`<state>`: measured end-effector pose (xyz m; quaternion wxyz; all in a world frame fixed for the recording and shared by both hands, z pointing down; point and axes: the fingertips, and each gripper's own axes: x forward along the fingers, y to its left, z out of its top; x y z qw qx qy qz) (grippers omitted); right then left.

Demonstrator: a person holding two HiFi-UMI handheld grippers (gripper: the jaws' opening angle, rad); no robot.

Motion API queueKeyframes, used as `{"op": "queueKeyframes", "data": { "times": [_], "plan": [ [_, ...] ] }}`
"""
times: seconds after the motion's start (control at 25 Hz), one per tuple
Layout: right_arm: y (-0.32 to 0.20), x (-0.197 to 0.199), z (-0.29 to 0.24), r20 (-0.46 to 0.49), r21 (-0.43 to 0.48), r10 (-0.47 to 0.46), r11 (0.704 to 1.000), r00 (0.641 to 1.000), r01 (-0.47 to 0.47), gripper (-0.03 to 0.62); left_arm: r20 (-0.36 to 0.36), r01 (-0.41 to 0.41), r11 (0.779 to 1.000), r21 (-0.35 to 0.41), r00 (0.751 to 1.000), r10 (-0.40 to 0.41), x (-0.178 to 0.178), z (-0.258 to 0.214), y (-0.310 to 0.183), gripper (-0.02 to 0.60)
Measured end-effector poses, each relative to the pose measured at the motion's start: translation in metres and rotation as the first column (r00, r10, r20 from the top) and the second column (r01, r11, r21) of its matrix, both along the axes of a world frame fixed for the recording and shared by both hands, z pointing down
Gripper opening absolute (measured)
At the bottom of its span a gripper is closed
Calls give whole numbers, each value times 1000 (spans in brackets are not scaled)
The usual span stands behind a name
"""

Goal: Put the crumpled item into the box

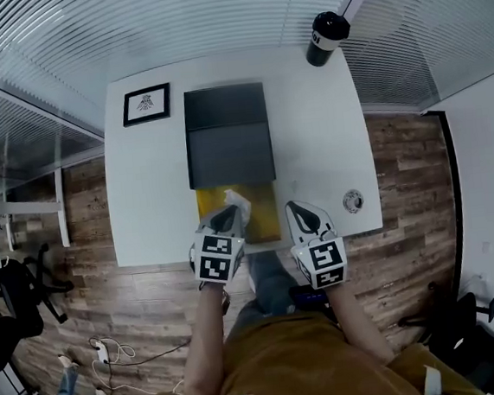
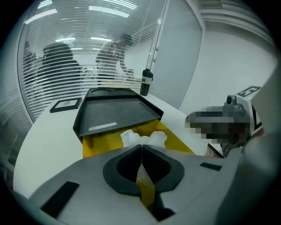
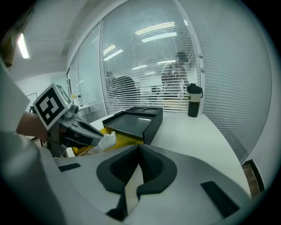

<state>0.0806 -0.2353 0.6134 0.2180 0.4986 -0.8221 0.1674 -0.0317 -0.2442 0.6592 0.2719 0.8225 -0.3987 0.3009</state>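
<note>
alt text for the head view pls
Seen from above, the left gripper holds crumpled paper over a yellow box that lies partly under a dark lid on a white table. The right gripper, shut and empty, is beside it. A framed picture and a black cup stand at the far side.

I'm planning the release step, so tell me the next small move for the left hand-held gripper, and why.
Probably lower the left hand-held gripper a little and open it. Its jaws are shut on the crumpled white item, which hangs over the open yellow box, so letting go there should drop it inside.
</note>
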Motion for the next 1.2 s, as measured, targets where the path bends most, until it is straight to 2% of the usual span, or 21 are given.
{"op": "queueKeyframes", "data": {
  "times": [0.2,0.48,0.88,1.2],
  "plan": [
    [-4,3,2,-3,-3,7,1000,1000,-7,12,57,-24,1000,-10,998,25,3,10,-3,28],
    [-3,3,3,0,-7,8,1000,1000,-8,12,84,-42,998,-45,995,46,6,17,0,28],
    [-4,-1,-4,-1,3,2,1000,1000,-2,12,85,-58,995,-76,994,65,9,21,1,32],
    [-3,-5,-9,5,13,1,1000,1000,-1,12,80,-59,995,-80,995,65,10,22,1,59]
  ]
}}
